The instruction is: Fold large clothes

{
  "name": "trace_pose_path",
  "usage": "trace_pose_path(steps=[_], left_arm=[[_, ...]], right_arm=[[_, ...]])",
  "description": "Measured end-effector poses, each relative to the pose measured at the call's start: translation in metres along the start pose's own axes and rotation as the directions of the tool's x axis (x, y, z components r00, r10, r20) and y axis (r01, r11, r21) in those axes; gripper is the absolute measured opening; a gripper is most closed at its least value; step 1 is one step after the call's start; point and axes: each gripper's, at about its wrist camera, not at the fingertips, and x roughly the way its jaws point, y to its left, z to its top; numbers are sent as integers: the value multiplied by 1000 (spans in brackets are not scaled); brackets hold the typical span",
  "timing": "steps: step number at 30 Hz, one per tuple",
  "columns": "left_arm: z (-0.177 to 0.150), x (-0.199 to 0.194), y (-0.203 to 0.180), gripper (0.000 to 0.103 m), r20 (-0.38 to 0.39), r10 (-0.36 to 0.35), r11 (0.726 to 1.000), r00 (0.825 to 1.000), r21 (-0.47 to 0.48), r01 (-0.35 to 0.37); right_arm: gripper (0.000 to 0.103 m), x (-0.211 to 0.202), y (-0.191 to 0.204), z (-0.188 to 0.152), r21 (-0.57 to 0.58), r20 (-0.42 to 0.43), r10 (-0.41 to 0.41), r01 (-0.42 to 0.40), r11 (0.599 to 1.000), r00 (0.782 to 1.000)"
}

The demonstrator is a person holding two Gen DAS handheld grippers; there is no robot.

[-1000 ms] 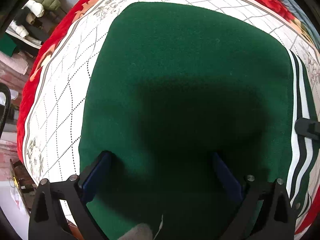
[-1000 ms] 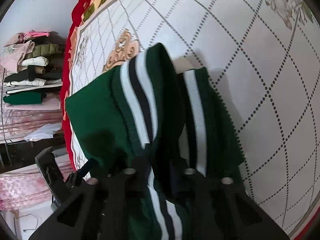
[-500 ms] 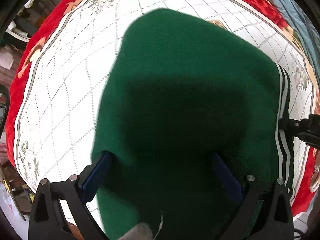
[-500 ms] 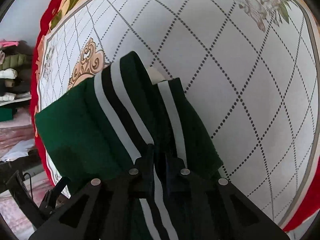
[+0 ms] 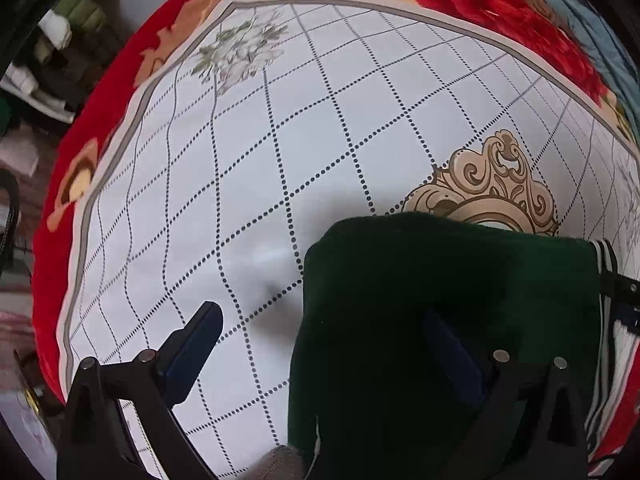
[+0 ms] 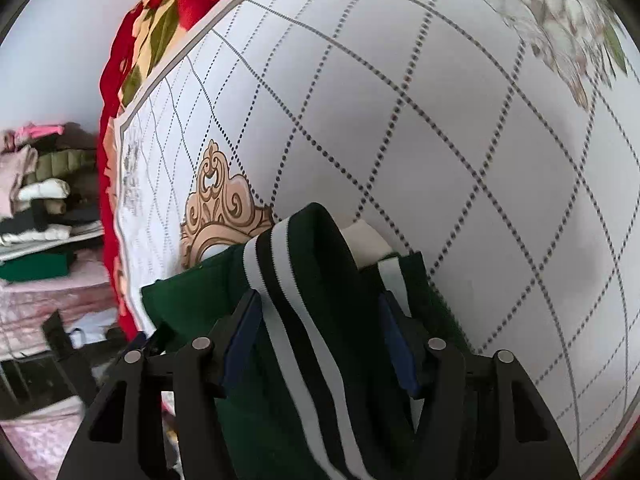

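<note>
Your right gripper has its jaws opening at this moment, and the striped ribbed band of the green garment runs straight between the blue pads; neither pad looks pressed into it, so judge the cloth as let go, not gripped. The band's long axis runs away from you along the line of the fingers, rising to a folded hump just past the tips, with a pale patch, perhaps a label, peeking out beyond it.

Your left gripper stands wide and holds nothing. Its right pad lies over the dark green cloth, whether touching I cannot tell; its left finger hangs over the bare quilt. The garment's near edge lies between the two pads, so the fold sits to the right of that gripper's centre.

The right hand is the nearer to the striped end. The gold medallion shows just beyond the cloth's far edge.
</note>
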Motion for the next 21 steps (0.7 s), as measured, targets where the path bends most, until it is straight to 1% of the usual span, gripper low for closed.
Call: trace_pose_path(steps=[1,2,5,8,9,12,14,15,16,18,19,20,21], left_arm=[[0,1,3,103,2,-5,1000,1000,-2,5],[4,0,1,103,2,-10,1000,1000,-5,10],[-9,0,-4,103,-4,-30,999,1000,-23,30],[-13,-4,-7,103,-6,-28,999,1000,-23,28],[-13,-3,-7,103,-5,-27,999,1000,-21,27],[-12,-3,-6,103,-4,-31,999,1000,-16,31],[-12,-3,-7,103,-6,-43,999,999,-8,43],[-11,-2,-7,103,-7,-48,999,999,-3,48],[-11,-1,-7,103,-8,-45,999,999,1,45],[-10,-3,-8,103,-10,-36,999,999,6,36],[-9,-7,-6,103,-9,-35,999,999,4,35],[-9,-11,-4,103,-4,-34,999,999,0,34],[-10,-19,-1,103,8,-36,999,999,-6,36]], right_arm=[[35,1,3,-1,-14,4,-2,2,1000,1000],[33,2,5,-2,-24,5,-5,5,1000,1000],[32,0,3,-3,-19,14,1,-1,1000,1000],[30,1,3,-4,-14,18,-6,6,1000,1000],[24,0,5,-4,-20,21,-13,14,1000,1000],[12,-5,15,-8,-53,48,-43,45,998,998],[10,-11,17,-11,-45,83,-98,102,994,992],[10,-11,14,-10,-29,89,-122,125,992,989],[10,-6,9,-8,-10,75,-134,135,991,988],[10,2,5,-4,15,41,-133,132,991,990],[11,1,8,-2,4,31,-130,129,992,991],[11,-4,10,-1,-8,26,-114,114,993,993],[14,-12,12,-3,-17,27,-81,82,996,996]])
